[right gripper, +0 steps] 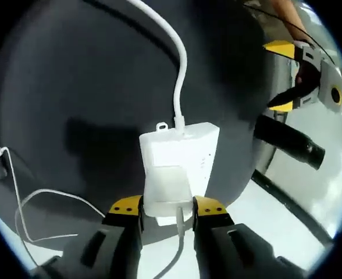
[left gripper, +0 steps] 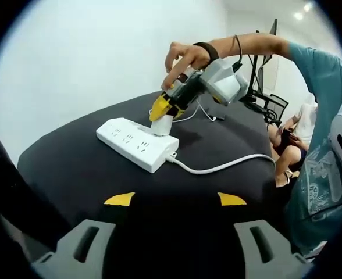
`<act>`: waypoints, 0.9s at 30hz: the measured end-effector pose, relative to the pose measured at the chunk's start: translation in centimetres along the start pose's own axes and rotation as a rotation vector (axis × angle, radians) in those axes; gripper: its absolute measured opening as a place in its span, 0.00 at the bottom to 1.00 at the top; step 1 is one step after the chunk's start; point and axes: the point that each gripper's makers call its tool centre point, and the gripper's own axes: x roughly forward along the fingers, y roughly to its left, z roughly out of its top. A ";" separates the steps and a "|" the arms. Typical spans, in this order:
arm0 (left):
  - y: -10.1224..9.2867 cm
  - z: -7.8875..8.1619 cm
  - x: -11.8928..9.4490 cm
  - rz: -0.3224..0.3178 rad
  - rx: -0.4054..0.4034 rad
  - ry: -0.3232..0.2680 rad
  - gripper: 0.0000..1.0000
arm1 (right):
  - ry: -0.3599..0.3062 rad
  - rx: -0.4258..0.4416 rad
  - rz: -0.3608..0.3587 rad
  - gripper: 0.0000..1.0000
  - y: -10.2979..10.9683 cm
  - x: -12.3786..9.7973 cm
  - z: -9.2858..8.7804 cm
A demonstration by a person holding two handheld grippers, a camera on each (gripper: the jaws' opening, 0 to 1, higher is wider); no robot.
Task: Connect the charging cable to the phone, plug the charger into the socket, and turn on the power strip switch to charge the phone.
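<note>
**Inspector A:** Step in hand, by my reading: plugging the charger (right gripper: pixel 167 189) into the power strip (left gripper: pixel 137 143). The right claw (right gripper: pixel 167 210) is clenched on the white charger, its yellow-tipped jaws pressing either side, and holds it down on the strip's top face, near the end where the strip's own cord (left gripper: pixel 217 168) leaves. Whether the pins are fully seated cannot be told.

**Inspector B:** And the left claw (left gripper: pixel 175 199)?

**Inspector A:** Released, jaws apart, grasping nothing; it hangs back at six o'clock from the strip, over the dark worktop (left gripper: pixel 72 168).

**Inspector B:** The phone?

**Inspector A:** A dark slab (right gripper: pixel 2 163) at nine o'clock in the right gripper view, with a thin white cable (right gripper: pixel 43 200) running to it; probably the phone, unconfirmed.

**Inspector B:** Next move?

**Inspector A:** Press the charger straight down until flush, release, then find the strip's switch.
</note>
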 end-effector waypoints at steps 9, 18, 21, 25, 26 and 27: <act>-0.8 -0.1 0.1 0.003 0.009 0.001 0.48 | 0.089 0.053 -0.023 0.31 -0.9 -1.9 -2.0; -1.0 0.3 -0.4 0.011 0.015 -0.007 0.47 | 0.135 0.112 -0.085 0.32 -1.2 -4.7 -1.6; -0.6 0.8 -0.9 0.019 0.017 -0.013 0.47 | 0.136 0.160 -0.121 0.32 -1.4 -5.9 -1.1; -0.2 1.5 -1.6 0.029 0.005 -0.029 0.48 | 0.115 0.407 -0.243 0.34 -2.3 -8.2 -1.1; -0.2 1.5 -1.8 0.032 0.006 -0.030 0.48 | 0.109 0.524 -0.308 0.35 -2.8 -9.1 -1.3; -0.3 1.6 -1.9 0.034 0.008 -0.029 0.48 | 0.096 0.615 -0.351 0.35 -3.0 -9.7 -1.3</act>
